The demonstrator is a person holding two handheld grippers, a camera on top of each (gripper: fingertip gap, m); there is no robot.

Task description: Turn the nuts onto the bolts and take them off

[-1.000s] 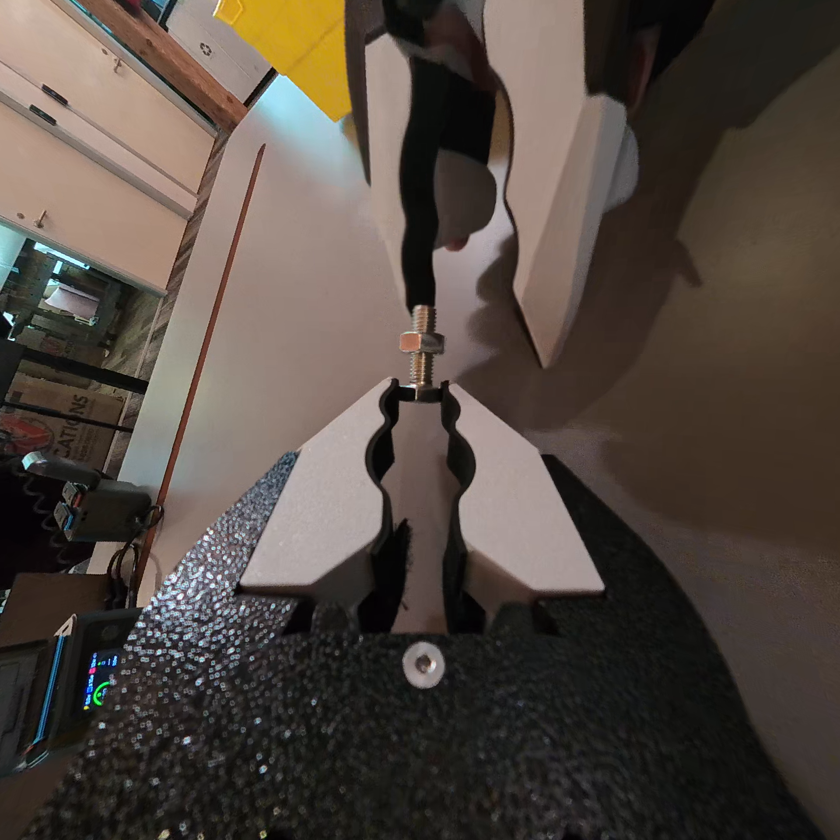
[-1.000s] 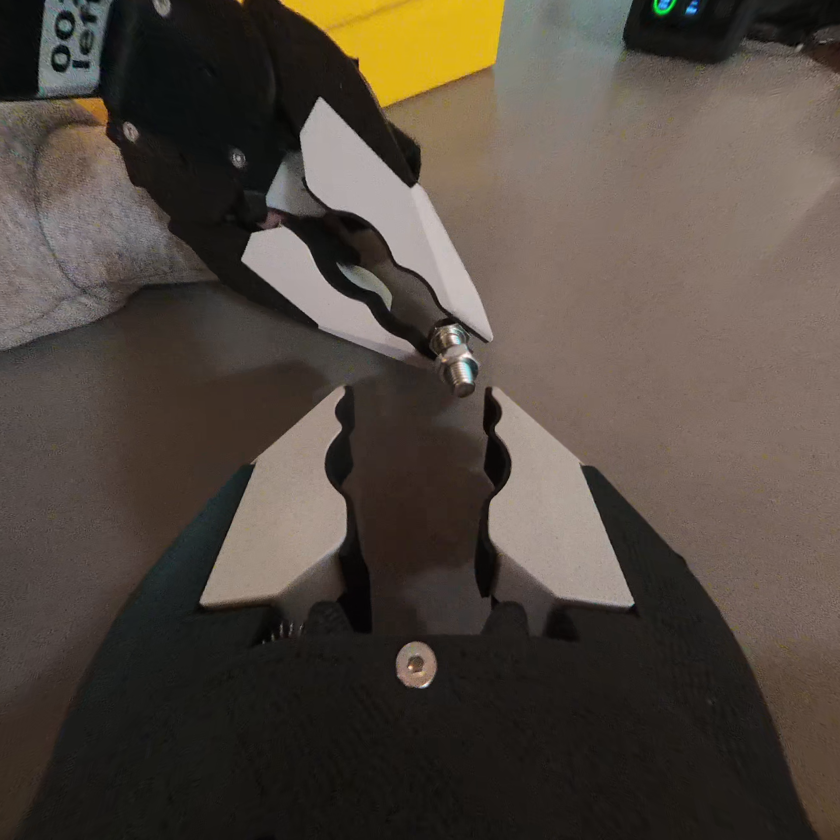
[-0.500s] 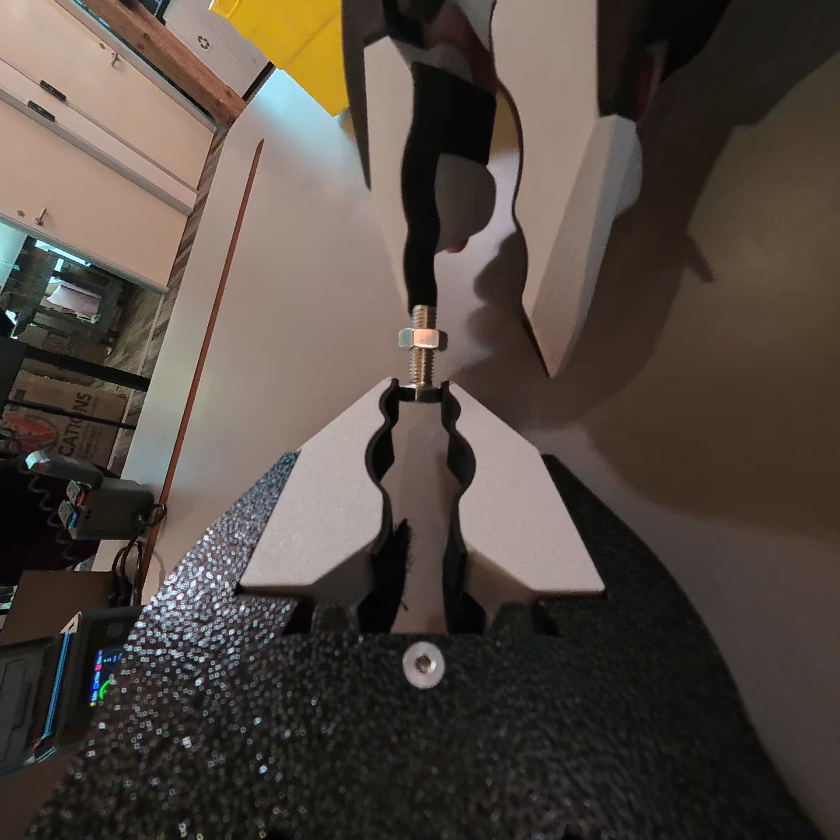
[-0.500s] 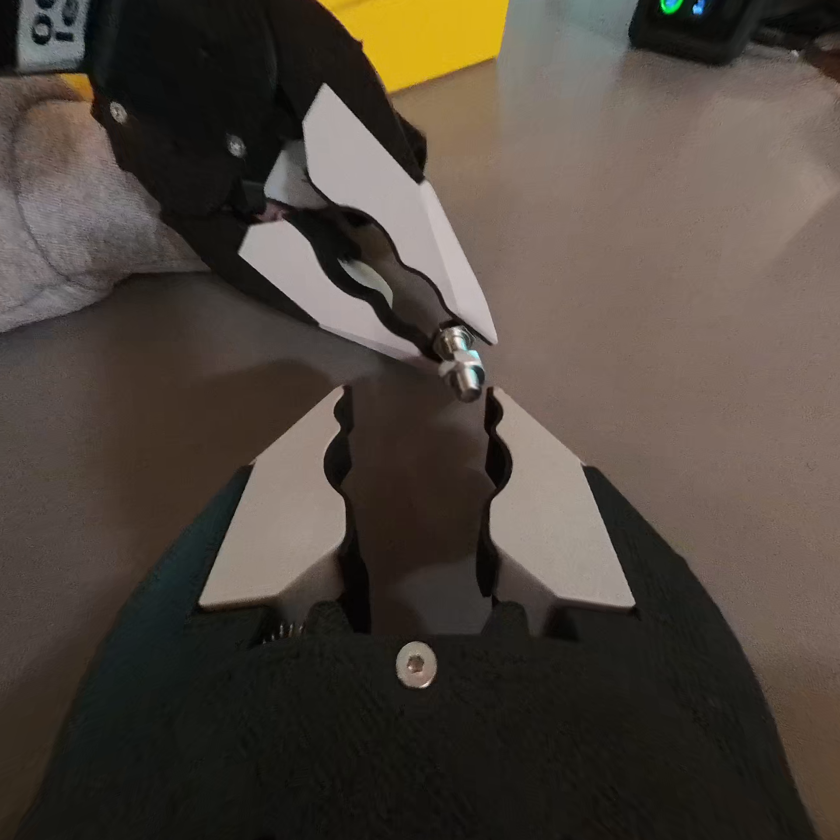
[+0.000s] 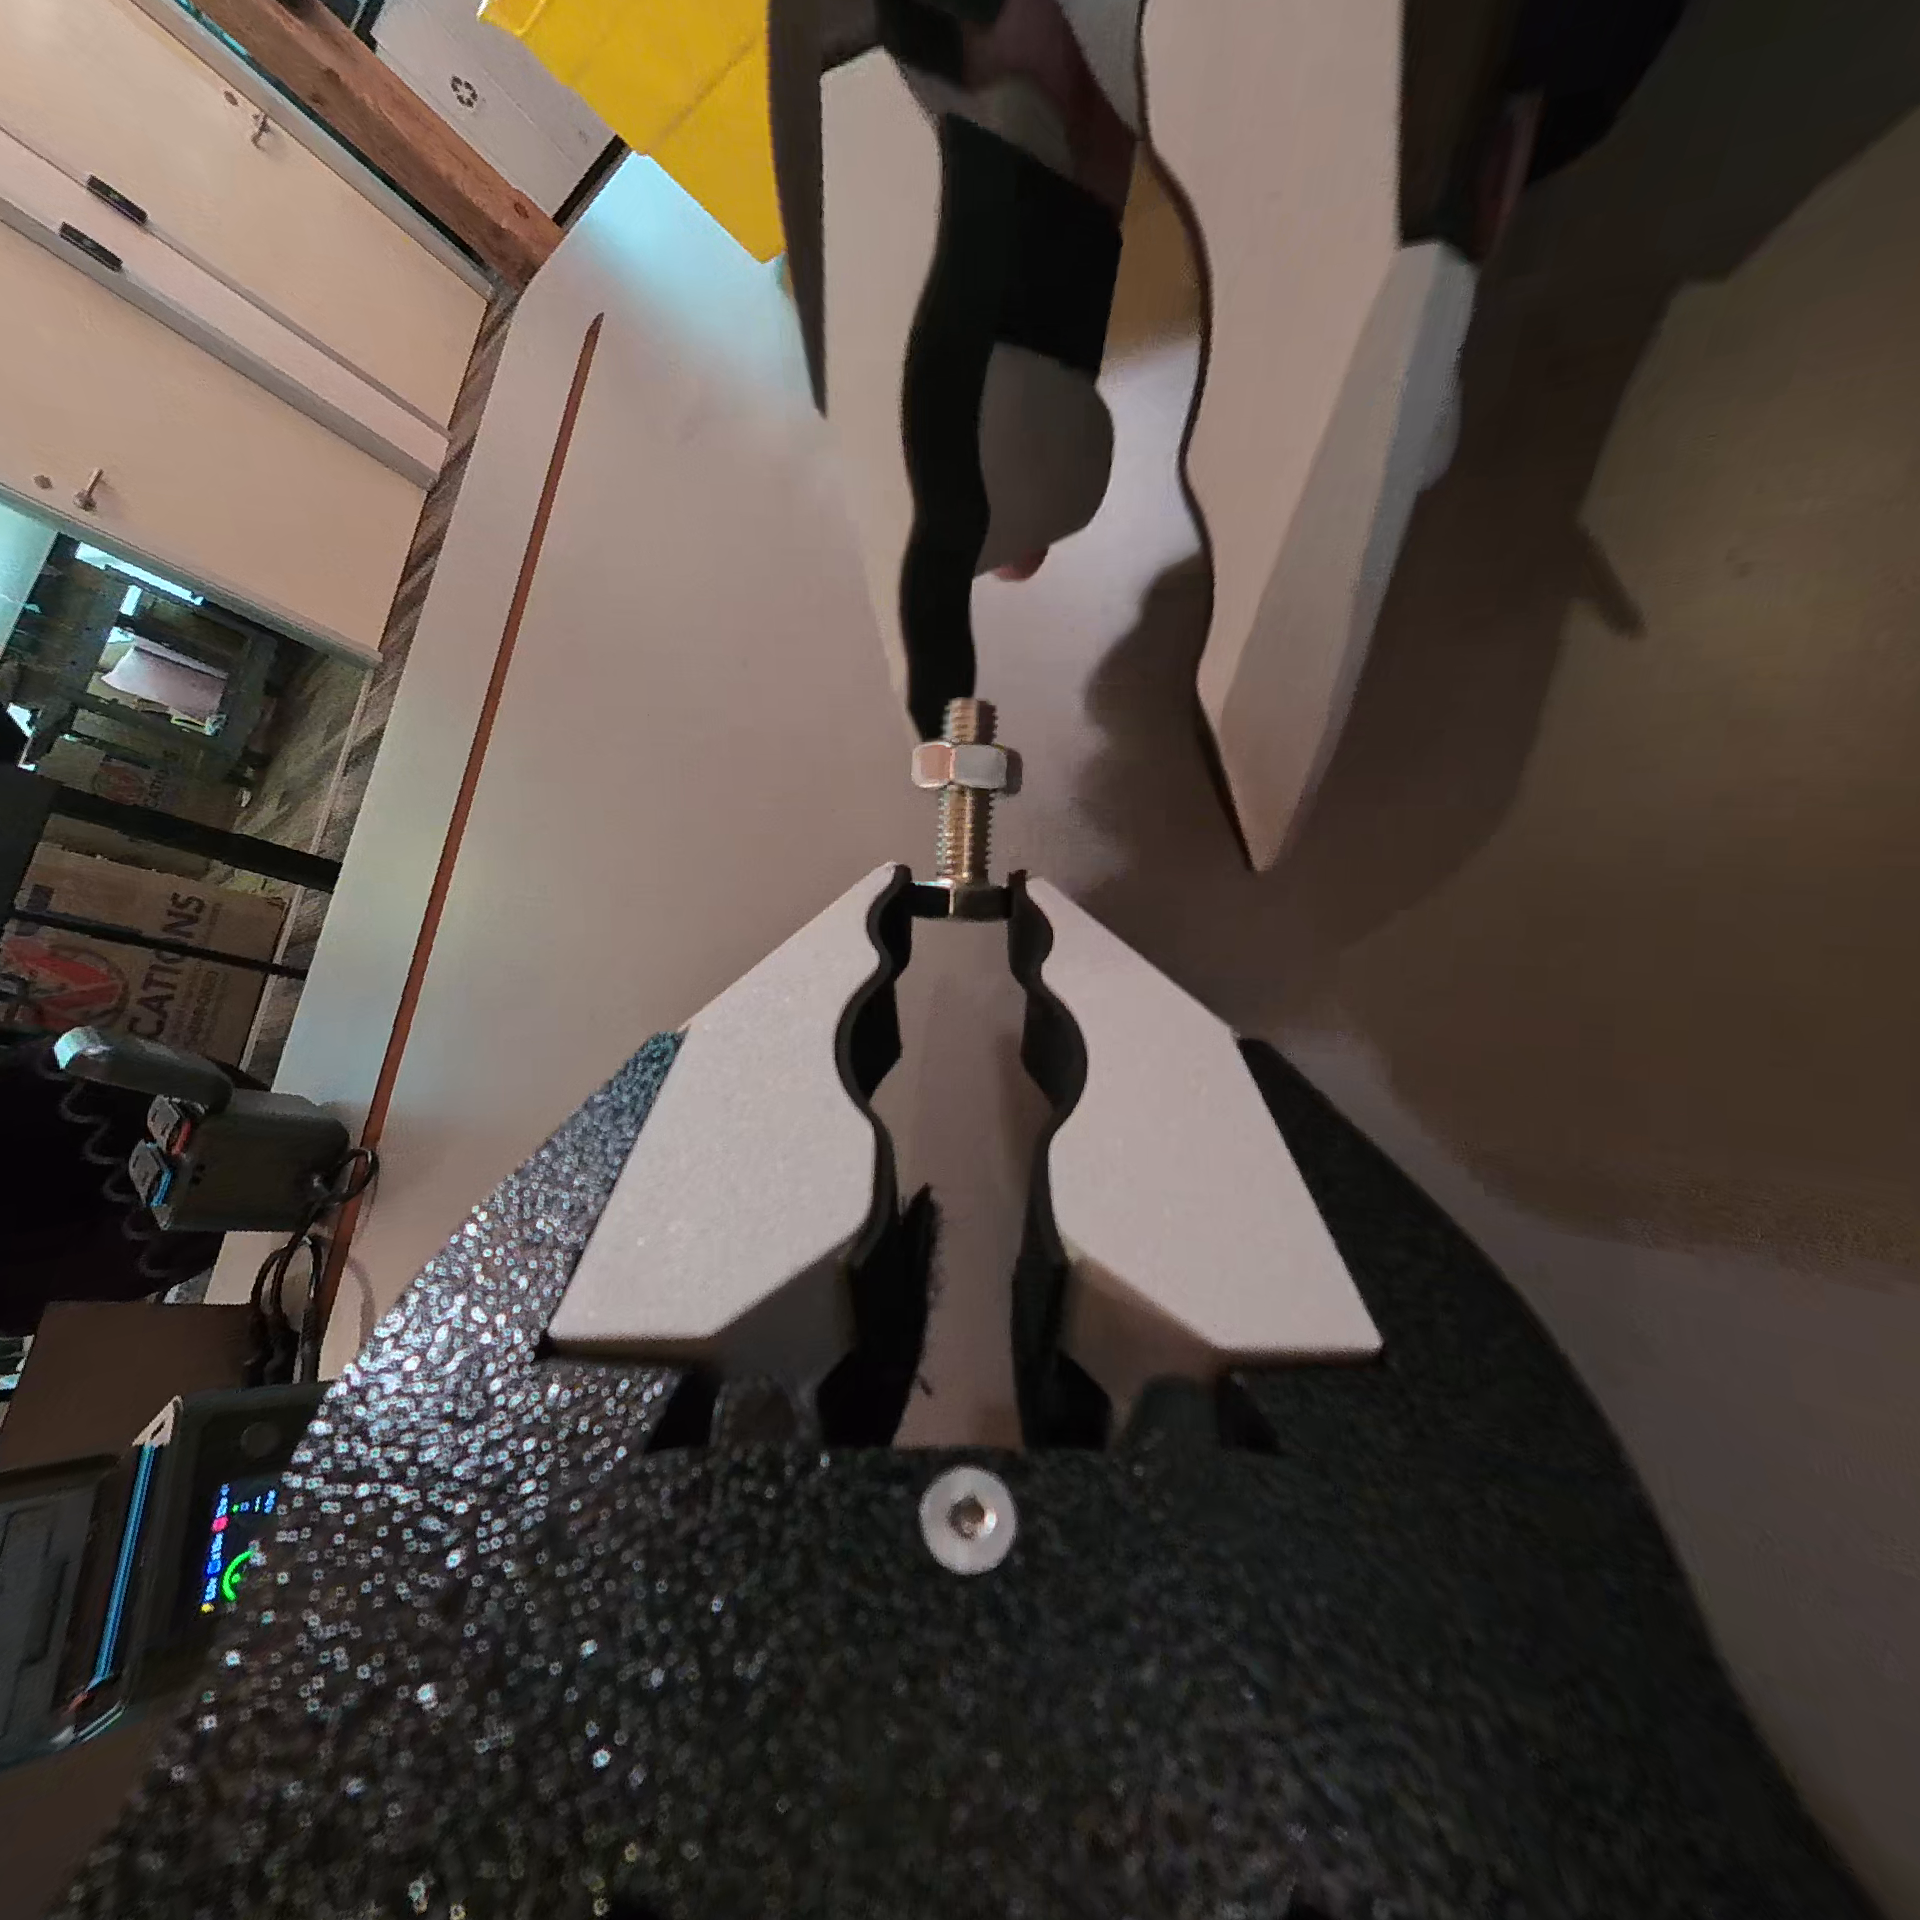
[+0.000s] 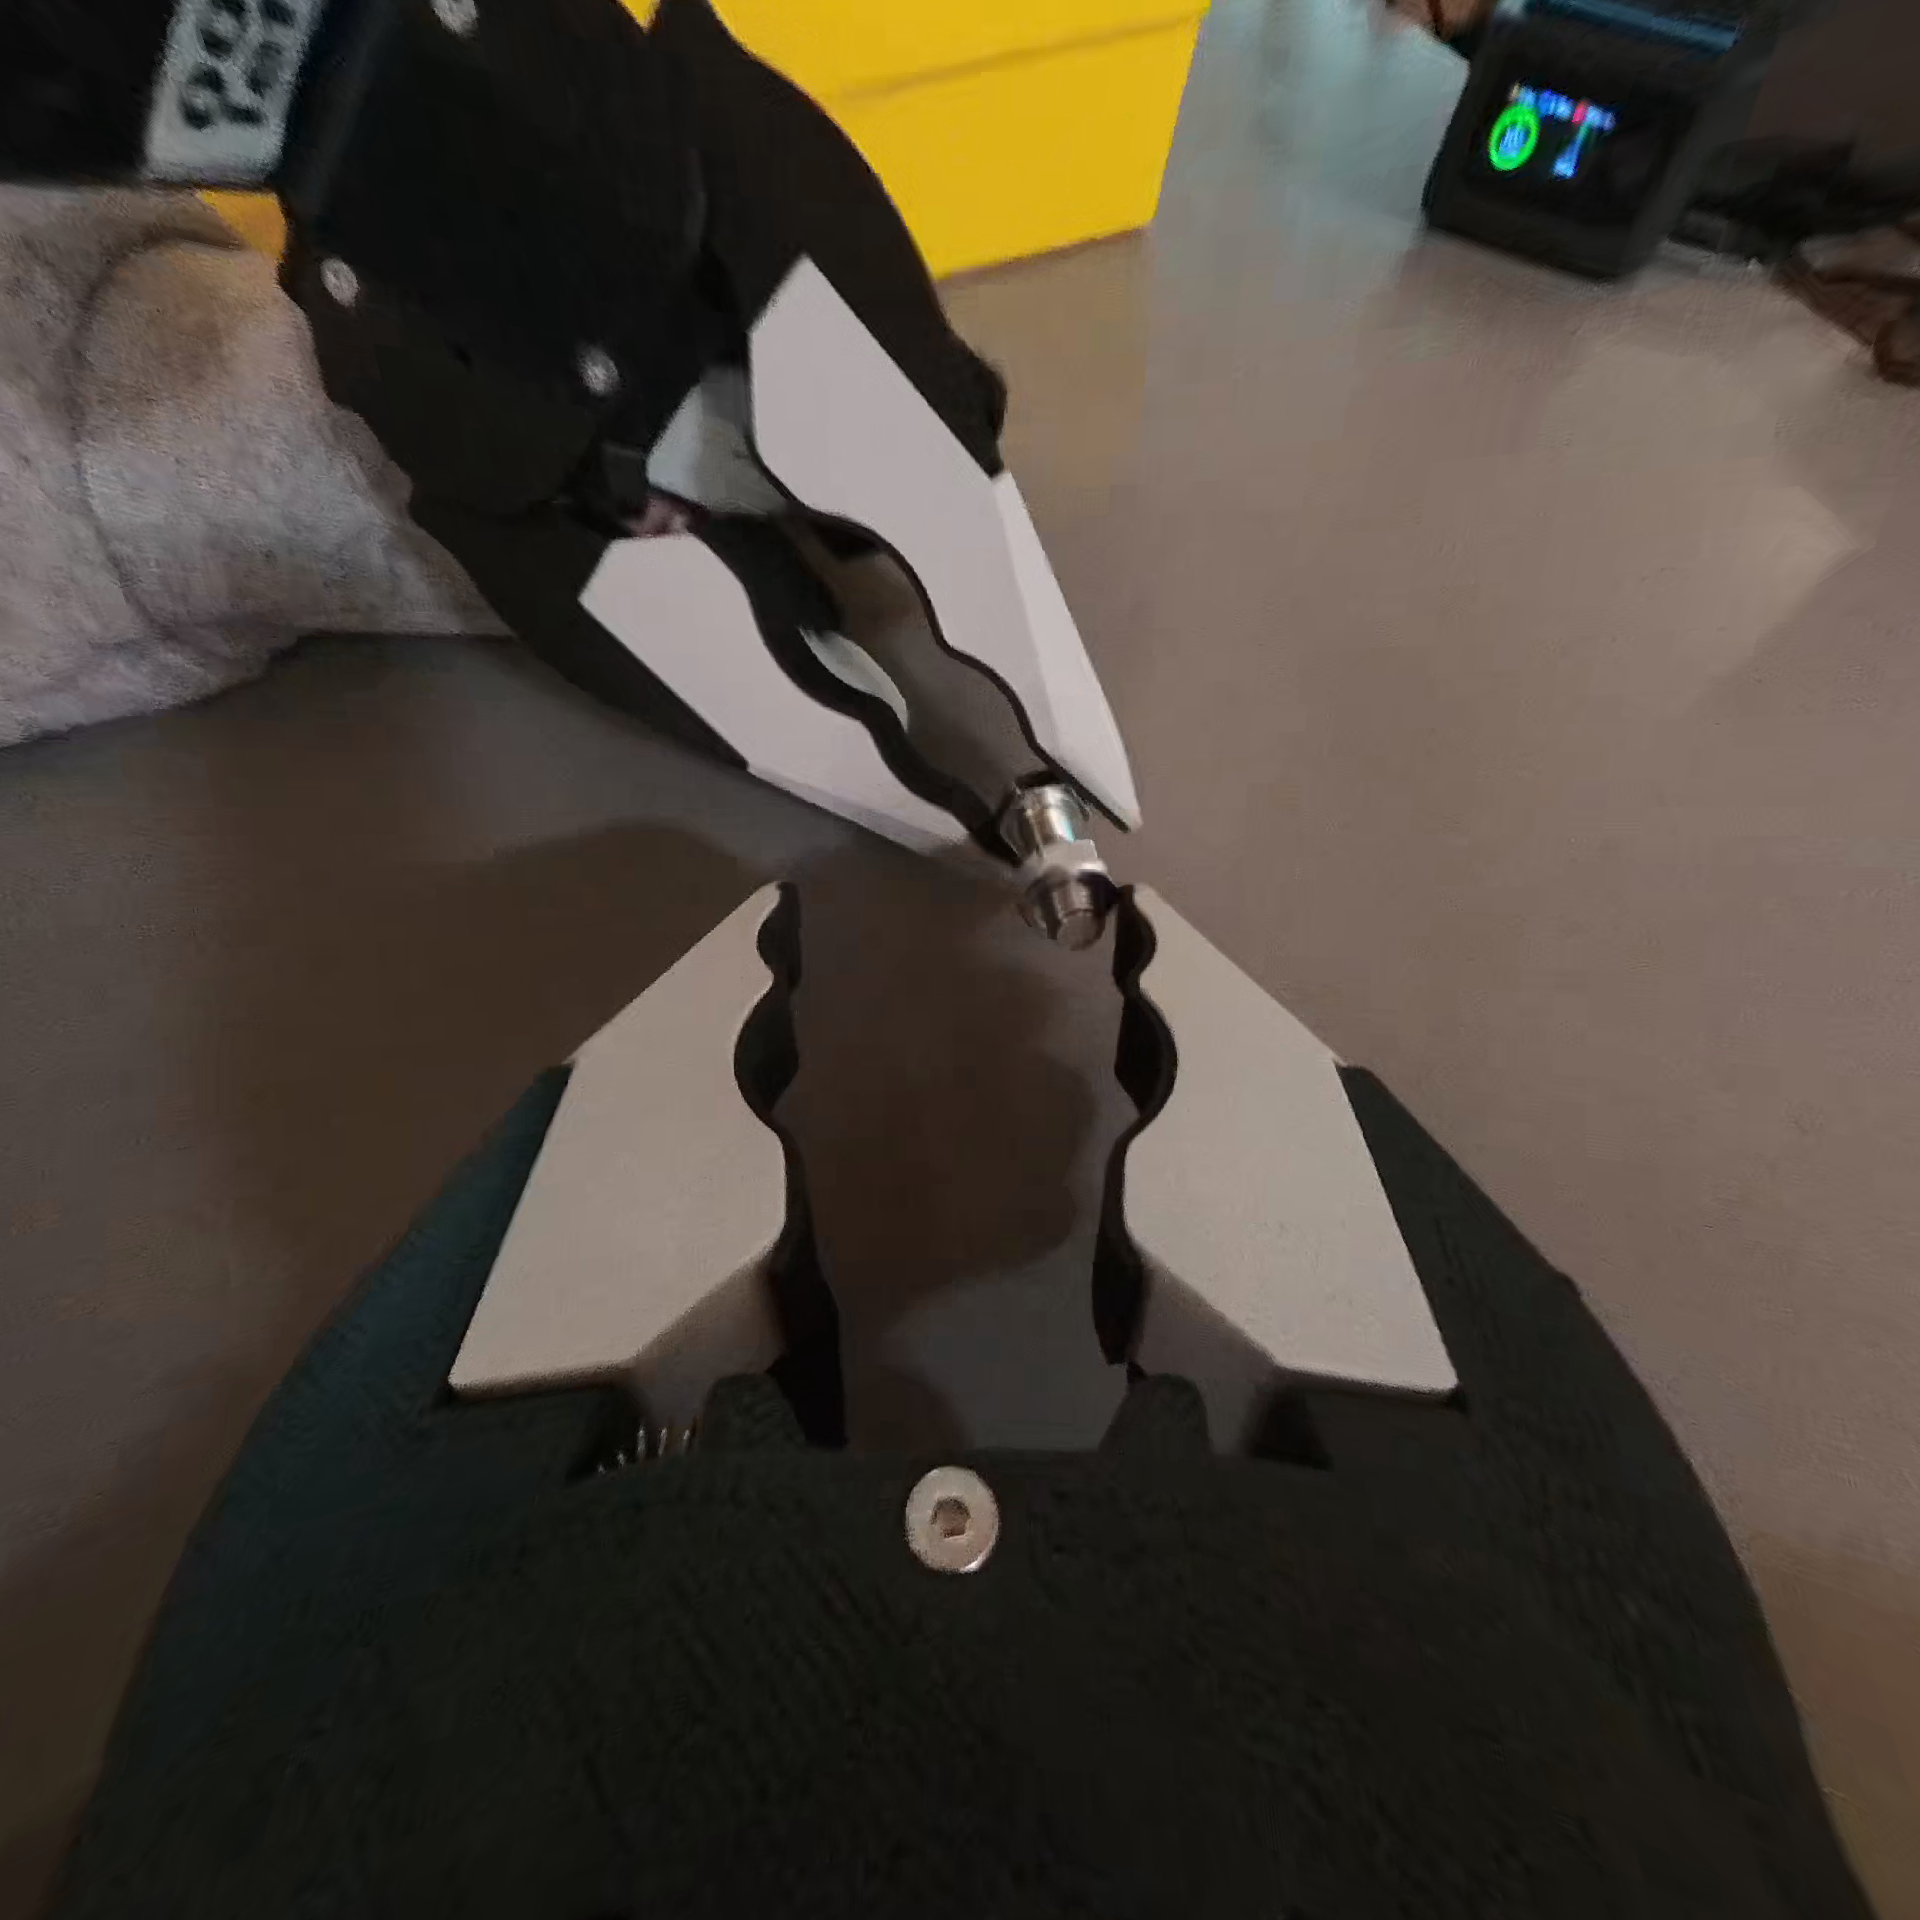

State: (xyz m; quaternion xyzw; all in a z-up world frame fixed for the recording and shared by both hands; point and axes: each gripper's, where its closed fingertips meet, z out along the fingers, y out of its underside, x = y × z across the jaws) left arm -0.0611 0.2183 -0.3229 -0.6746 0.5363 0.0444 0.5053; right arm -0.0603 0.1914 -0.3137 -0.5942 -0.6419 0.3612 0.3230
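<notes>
My left gripper (image 5: pixel 961 896) is shut on the head of a steel bolt (image 5: pixel 964 831), which points away from it. A hex nut (image 5: pixel 965 768) sits on the thread near its far end. My right gripper (image 6: pixel 956 902) is open, and its right fingertip (image 6: pixel 1143 914) is close beside the nut (image 6: pixel 1070 896). In the left wrist view the right gripper (image 5: pixel 1091 769) hangs open over the bolt's end. In the right wrist view the left gripper (image 6: pixel 1049 816) comes in from the upper left holding the bolt (image 6: pixel 1044 821).
A yellow box (image 6: pixel 987 114) stands at the back of the grey table (image 6: pixel 1455 675). A grey cloth (image 6: pixel 156 468) lies at the left. A black device with a lit screen (image 6: pixel 1558 145) stands at the back right, and also shows in the left wrist view (image 5: pixel 135 1538). My two grippers' fingertips are within a few centimetres of each other.
The bolt with its nut has shifted right between my right gripper's fingers, ending close to the right fingertip. My left gripper still holds the bolt head. The right gripper stays open.
</notes>
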